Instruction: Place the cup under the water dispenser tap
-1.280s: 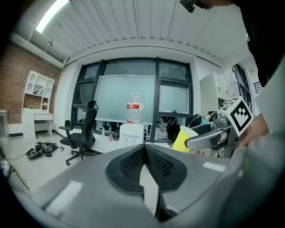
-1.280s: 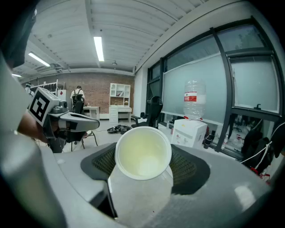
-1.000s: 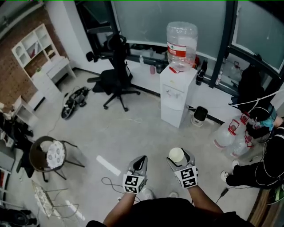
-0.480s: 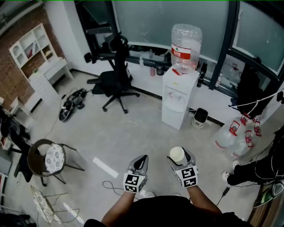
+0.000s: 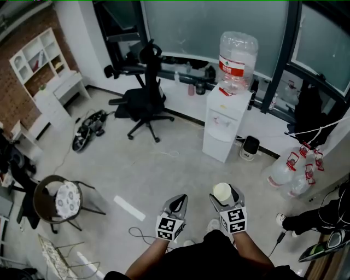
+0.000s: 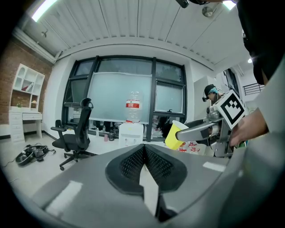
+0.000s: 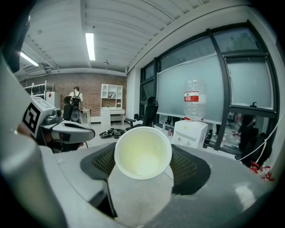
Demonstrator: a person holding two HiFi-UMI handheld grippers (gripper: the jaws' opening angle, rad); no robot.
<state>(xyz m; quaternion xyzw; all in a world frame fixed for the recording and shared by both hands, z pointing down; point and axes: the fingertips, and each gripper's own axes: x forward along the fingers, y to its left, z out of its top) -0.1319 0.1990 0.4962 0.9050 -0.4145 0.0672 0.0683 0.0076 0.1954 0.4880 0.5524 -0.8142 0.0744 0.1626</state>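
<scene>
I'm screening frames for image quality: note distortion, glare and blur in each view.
Head view: evenly lit and sharp, though the window frame bows. Left gripper view: heavy fisheye, dark corners, ceiling light glaring top left. Right gripper view: fisheye too; the near cup looks slightly soft, the water dispenser clear.

Room was evenly bright; ceiling strips (image 7: 89, 46) glowed, slight glare. Frosted windows (image 5: 208, 27) gave flat daylight, shadows were soft. Gripper views bent hard at edges, corners black. Close cup (image 7: 143, 152) slightly soft.
</scene>
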